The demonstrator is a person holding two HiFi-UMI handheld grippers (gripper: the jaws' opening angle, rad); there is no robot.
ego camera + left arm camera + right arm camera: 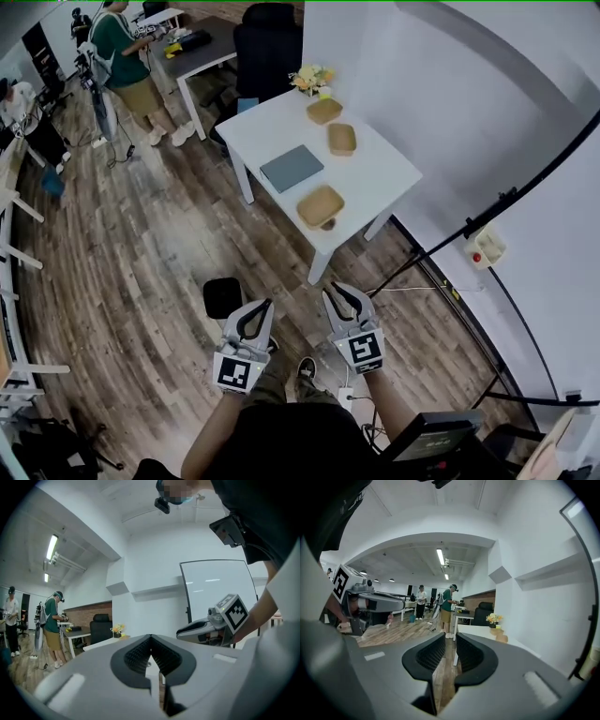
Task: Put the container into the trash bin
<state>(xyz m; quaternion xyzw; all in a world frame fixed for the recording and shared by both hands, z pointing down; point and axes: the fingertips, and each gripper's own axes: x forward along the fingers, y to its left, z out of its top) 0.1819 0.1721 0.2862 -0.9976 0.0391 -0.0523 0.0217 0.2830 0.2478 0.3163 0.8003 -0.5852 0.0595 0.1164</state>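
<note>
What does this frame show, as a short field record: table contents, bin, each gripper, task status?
table: white table holding three brown containers, a grey pad, flowers
bin: black bin on the floor, near the person
left gripper: jaws together, nothing between them
right gripper: jaws apart, nothing between them
task status: not begun; all containers on the table, both grippers short of it

Head camera looks steeply down, far above the white rectangular surface (375, 178); cameras on left claw (264, 307) and right claw (339, 293) face it level, from afar.
</note>
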